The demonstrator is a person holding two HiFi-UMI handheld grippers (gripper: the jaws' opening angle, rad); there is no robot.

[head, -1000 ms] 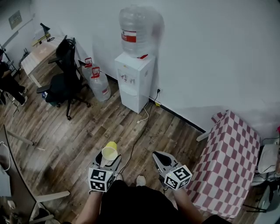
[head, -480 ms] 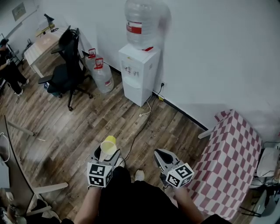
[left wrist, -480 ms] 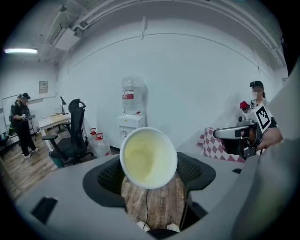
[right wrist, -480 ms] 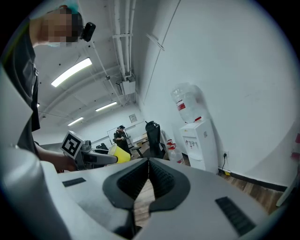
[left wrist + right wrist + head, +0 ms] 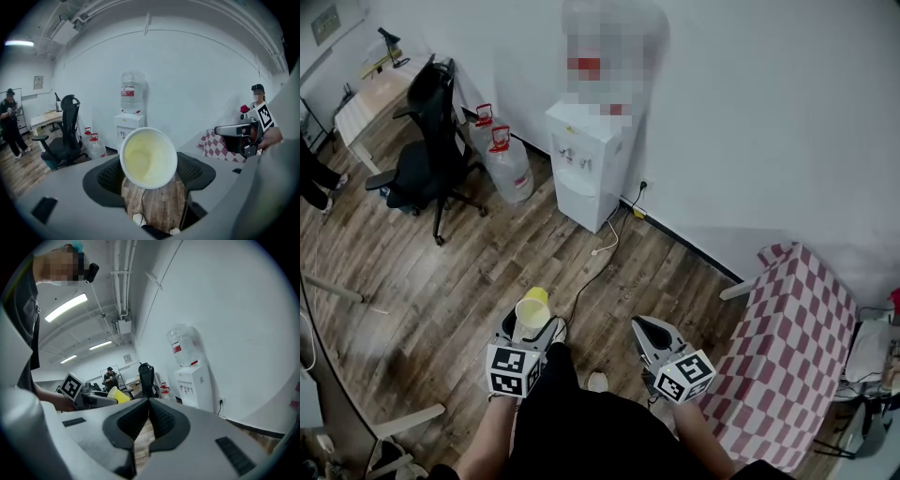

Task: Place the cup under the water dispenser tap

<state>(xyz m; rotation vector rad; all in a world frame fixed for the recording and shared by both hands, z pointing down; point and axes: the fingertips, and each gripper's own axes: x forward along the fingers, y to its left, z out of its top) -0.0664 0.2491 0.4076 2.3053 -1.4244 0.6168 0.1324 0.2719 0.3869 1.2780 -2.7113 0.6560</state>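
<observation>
Status: the cup [image 5: 148, 158] is clamped between the jaws of the left gripper [image 5: 532, 328], which stand wide with a pad pressing each side of its wall. The cup is carried over the wooden floor [image 5: 469, 281], well apart from the dispenser [image 5: 586, 173] that stands against the wall. The tap [image 5: 572, 156] has nothing under it; the task is judged to be at the approach.

Risks:
- The cup looks thin-walled. A harder squeeze may crush it, while a looser one may let it slip.
- The cup is tilted, with its mouth towards the person. If it is not righted before release, it may topple in the dispenser's recess.
- A cable [image 5: 602, 251] trails across the floor between the person and the dispenser, so a foot may catch on it.
- Two bottles [image 5: 499, 161] stand just beside the dispenser, and a wide approach may knock them.

Pose: both hands are held low in front of the body, roughly side by side. The left gripper slopes downward towards the floor ahead. The right gripper [image 5: 641, 327] points more nearly level, with its jaws closed together on nothing.
</observation>
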